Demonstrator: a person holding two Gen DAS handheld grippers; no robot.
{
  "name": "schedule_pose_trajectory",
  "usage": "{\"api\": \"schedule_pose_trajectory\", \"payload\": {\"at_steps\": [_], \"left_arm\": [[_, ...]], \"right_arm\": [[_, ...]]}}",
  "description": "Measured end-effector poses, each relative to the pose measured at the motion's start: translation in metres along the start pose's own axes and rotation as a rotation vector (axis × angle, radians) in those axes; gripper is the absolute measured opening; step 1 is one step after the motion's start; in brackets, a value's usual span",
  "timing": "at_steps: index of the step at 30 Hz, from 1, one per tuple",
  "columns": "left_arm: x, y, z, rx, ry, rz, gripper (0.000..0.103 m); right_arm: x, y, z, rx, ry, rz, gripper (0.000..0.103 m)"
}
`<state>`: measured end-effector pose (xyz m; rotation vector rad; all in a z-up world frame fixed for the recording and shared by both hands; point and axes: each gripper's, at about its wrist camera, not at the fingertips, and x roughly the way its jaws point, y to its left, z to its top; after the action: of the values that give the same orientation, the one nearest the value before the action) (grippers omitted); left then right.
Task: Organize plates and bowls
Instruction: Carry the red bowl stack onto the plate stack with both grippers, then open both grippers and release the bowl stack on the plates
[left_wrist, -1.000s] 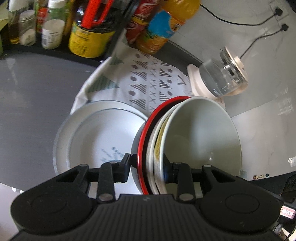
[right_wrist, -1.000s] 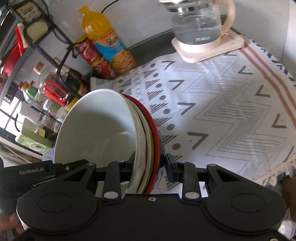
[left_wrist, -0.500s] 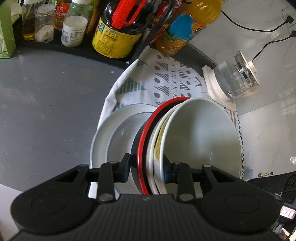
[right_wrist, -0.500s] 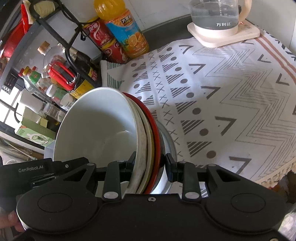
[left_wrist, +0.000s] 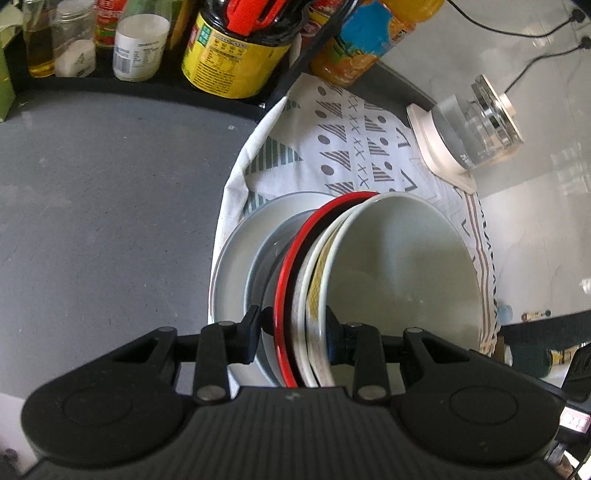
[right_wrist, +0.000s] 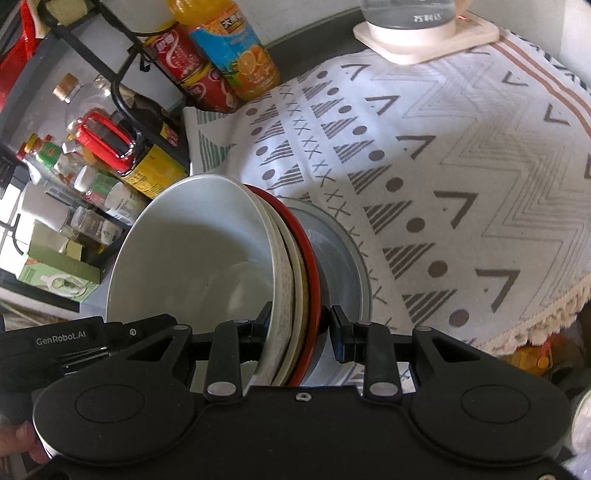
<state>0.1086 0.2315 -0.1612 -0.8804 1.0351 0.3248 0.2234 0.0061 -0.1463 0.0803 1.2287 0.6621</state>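
Note:
Both grippers clamp the rim of a nested stack of bowls: a white bowl (left_wrist: 402, 273) innermost, a cream patterned one, and a red-rimmed black one (left_wrist: 295, 258) outermost. My left gripper (left_wrist: 293, 334) grips one side of the stack. My right gripper (right_wrist: 299, 330) grips the opposite side, where the white bowl (right_wrist: 192, 254) and the red rim (right_wrist: 312, 266) show again. The stack hangs over a pale grey plate (left_wrist: 236, 258) lying on the patterned cloth; the plate (right_wrist: 343, 258) also shows in the right wrist view. Whether the stack touches the plate is hidden.
A patterned cloth (right_wrist: 443, 166) covers the table. A glass kettle on a cream base (left_wrist: 476, 129) stands at the far side. An orange drink bottle (right_wrist: 229, 48), a red can (right_wrist: 188, 70) and a rack of jars and bottles (left_wrist: 229, 44) stand by the cloth's edge. Dark grey counter (left_wrist: 92, 203) lies left.
Both grippers carried the bowl stack so it now sits more squarely over the grey plate. The plate has slid from beside the stack to under it. The grips are unchanged.

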Motion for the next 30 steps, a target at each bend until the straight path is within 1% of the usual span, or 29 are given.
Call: {"api": "schedule_pose_trajectory", "payload": {"at_steps": [5, 11, 15, 16, 17, 18, 19, 20, 21, 22, 26, 30], "left_arm": [[0.004, 0.003, 0.005, 0.037, 0.017, -0.025, 0.033], [0.006, 0.001, 0.009, 0.067, 0.029, -0.038, 0.035], [0.007, -0.001, 0.01, 0.095, 0.033, -0.028, 0.035], [0.006, -0.002, 0.011, 0.1, 0.035, -0.028, 0.036], [0.005, -0.003, 0.011, 0.104, 0.034, -0.033, 0.041], [0.002, -0.004, 0.011, 0.11, 0.032, -0.04, 0.045], [-0.001, -0.006, 0.012, 0.12, 0.026, -0.045, 0.055], [-0.005, -0.009, 0.012, 0.132, 0.017, -0.041, 0.064], [-0.008, -0.012, 0.011, 0.146, 0.007, -0.035, 0.068], [-0.012, -0.015, 0.01, 0.166, -0.006, -0.028, 0.074], [-0.029, -0.027, 0.006, 0.212, -0.056, -0.022, 0.08], [-0.044, -0.043, -0.005, 0.28, -0.097, -0.002, 0.082]], "right_arm": [[0.005, -0.002, -0.006, 0.044, -0.024, -0.017, 0.029], [0.005, -0.001, -0.009, 0.085, -0.047, -0.032, 0.03], [0.002, 0.0, -0.012, 0.111, -0.066, -0.02, 0.036], [-0.001, 0.001, -0.012, 0.113, -0.076, -0.015, 0.037], [-0.005, 0.002, -0.013, 0.109, -0.085, -0.011, 0.038], [-0.009, 0.003, -0.014, 0.102, -0.096, -0.007, 0.044], [-0.014, 0.004, -0.015, 0.096, -0.108, -0.006, 0.048], [-0.019, 0.005, -0.015, 0.09, -0.12, -0.009, 0.056], [-0.023, 0.006, -0.016, 0.083, -0.13, -0.012, 0.059], [-0.027, 0.006, -0.017, 0.078, -0.139, -0.014, 0.06], [-0.048, 0.003, -0.022, 0.069, -0.186, -0.022, 0.082], [-0.07, -0.004, -0.03, 0.057, -0.231, -0.038, 0.091]]}}
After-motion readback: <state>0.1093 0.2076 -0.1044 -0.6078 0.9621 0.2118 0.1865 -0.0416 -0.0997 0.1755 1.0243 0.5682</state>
